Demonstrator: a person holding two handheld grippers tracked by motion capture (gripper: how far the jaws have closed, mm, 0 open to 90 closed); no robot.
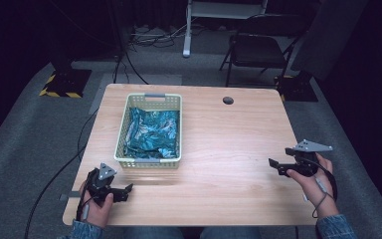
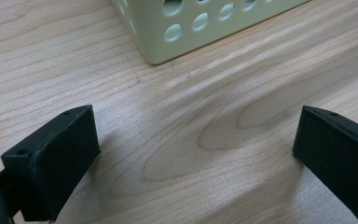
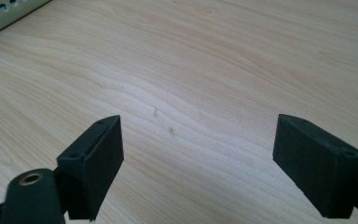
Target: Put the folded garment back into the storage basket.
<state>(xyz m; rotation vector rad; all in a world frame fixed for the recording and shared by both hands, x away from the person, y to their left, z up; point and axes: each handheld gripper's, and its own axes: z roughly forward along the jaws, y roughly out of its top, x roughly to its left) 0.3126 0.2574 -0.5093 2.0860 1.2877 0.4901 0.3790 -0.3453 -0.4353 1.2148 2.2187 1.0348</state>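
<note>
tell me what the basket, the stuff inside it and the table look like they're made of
Basket: looks like pale green moulded plastic, matte, its walls punched with round holes.
Contents: probably thin plastic film or a bag, teal and crumpled, with glossy highlights on the creases; it could be shiny fabric.
Table: light wood or a wood-look laminate, with visible grain and a smooth, slightly reflective top.

No text, label or number is legible anywhere (the teal bag's point(image 1: 152, 133) print is blurred).

High view looks down from six o'clock; both gripper views skim close, sharing the light wooden table point(image 1: 219, 149) and pale perforated plastic basket point(image 2: 205, 28).
</note>
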